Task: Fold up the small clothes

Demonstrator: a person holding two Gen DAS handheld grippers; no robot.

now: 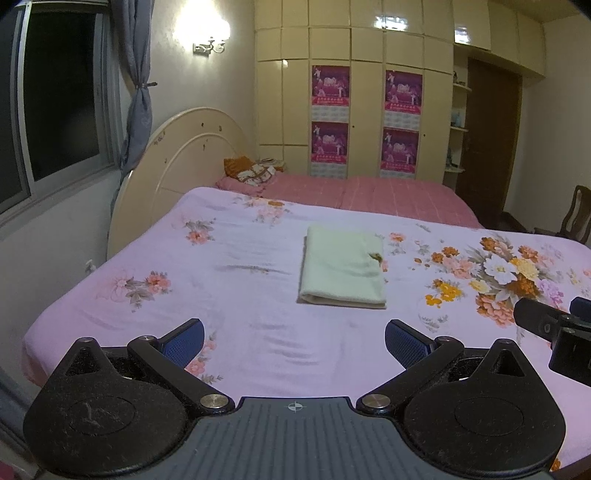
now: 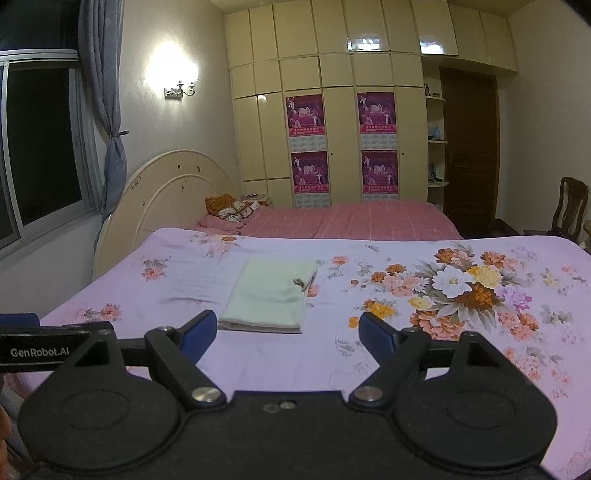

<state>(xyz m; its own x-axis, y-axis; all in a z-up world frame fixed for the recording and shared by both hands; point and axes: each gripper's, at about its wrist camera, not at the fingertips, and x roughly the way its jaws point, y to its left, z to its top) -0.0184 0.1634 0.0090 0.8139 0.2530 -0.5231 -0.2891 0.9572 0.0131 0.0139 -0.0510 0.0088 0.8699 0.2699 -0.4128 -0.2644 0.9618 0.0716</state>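
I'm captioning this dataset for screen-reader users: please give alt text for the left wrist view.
A pale green folded cloth lies flat on a floral pink bedspread, beyond the open, empty left hand-held gripper. A cream wardrobe stands behind.

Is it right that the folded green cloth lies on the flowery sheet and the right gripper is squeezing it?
Not quite. The folded green cloth does lie on the flowery sheet, but the right gripper is open and apart from it, as the right wrist view shows.

light: dim, warm indoor | source: wall lamp (image 1: 210, 33) blown out, halo on wall | window (image 1: 61, 96) black | glare: streaks on glossy wardrobe (image 2: 365, 40) doors | distortion: fisheye bowing, dark corner vignette | focus: soft overall, bedsheet (image 2: 369, 314) pattern readable
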